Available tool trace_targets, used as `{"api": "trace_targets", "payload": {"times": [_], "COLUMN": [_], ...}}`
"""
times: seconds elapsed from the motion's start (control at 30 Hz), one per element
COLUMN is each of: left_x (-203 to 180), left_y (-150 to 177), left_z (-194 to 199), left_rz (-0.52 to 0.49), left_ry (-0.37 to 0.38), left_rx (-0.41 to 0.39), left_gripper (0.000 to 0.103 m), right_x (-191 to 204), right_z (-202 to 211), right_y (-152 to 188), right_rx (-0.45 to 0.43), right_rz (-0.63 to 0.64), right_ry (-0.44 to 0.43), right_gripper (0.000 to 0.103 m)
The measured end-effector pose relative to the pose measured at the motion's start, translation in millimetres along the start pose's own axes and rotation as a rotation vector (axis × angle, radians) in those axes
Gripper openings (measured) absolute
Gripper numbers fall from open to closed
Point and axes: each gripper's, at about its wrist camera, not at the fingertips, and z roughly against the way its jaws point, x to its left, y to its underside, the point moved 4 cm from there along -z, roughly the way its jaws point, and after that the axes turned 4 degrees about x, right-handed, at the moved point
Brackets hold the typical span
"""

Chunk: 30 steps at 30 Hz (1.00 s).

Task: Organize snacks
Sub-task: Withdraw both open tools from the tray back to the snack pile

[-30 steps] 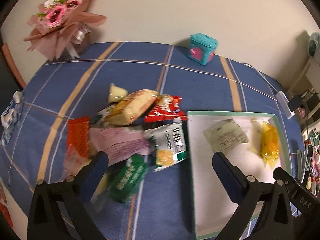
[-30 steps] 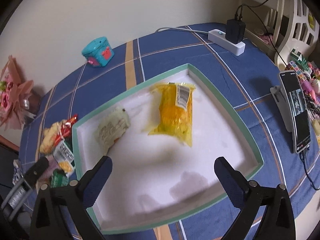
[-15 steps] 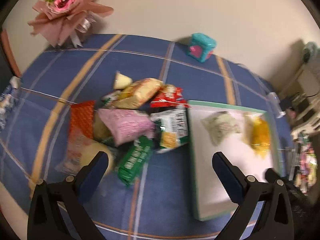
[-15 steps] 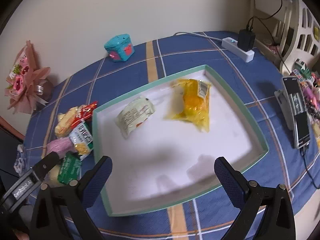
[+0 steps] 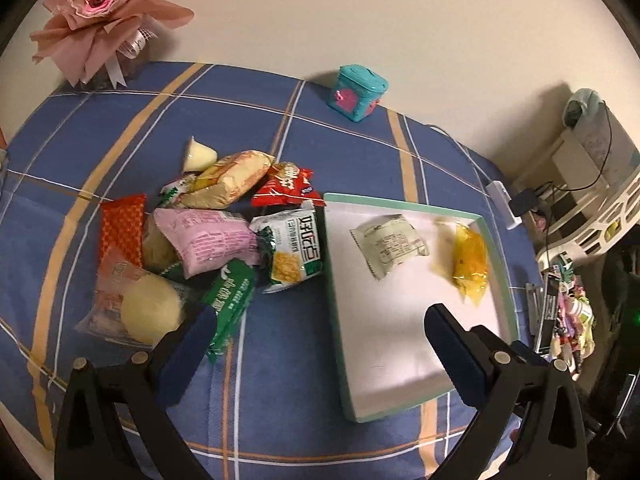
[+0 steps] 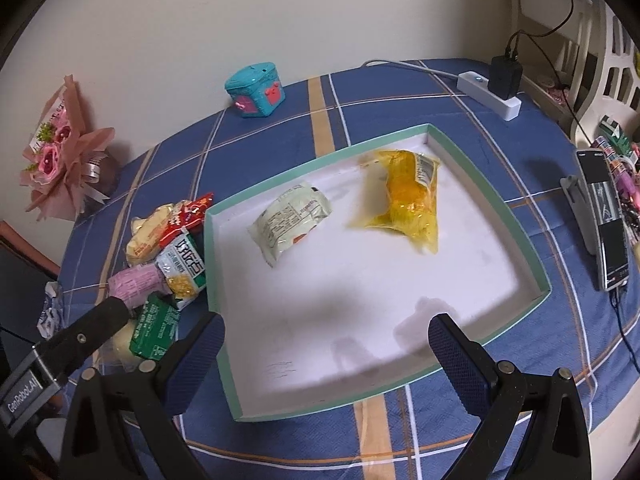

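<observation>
Blue-padded, the left tool (image 5: 316, 334) and right tool (image 6: 326, 340) are both hanging spread and empty over the tabletop (image 5: 260, 120). Two packets (image 6: 290, 220) are lying in the tray (image 6: 516, 216); the snack pile (image 5: 208, 236) is sitting just left.

A lived-in room of a home is suggested by a table spread with a blue plaid tablecloth (image 6: 280, 128) and set against a plain cream wall. A wrapped pink flower bouquet (image 5: 104, 12) is stood at the far left corner, a small teal toy box (image 6: 256, 90) at the far edge. A power strip (image 6: 490, 94) with a plugged charger is laid at the far right corner, beside a cluttered white shelf (image 5: 600, 216).
</observation>
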Motion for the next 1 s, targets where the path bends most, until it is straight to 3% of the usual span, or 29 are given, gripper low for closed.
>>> {"api": "trace_targets", "payload": {"times": [0.43,1.0], "left_x": [8.8,75.1], "left_y": [-2.0,-10.0], "left_z": [0.6,10.0], "left_rz": [0.036,0.149], "left_ry": [0.044,-0.057], "left_rx": [0.021,0.018], "left_gripper": [0.103,0.103], "right_x": [8.0,77.9], "right_z": [-1.8,-16.5], "right_y": [-1.9,1.7], "right_rx": [0.003,0.02], "right_rz": [0.009,0.102], "right_ry": [0.016,-0.019], "right_gripper": [0.103,0.103]}}
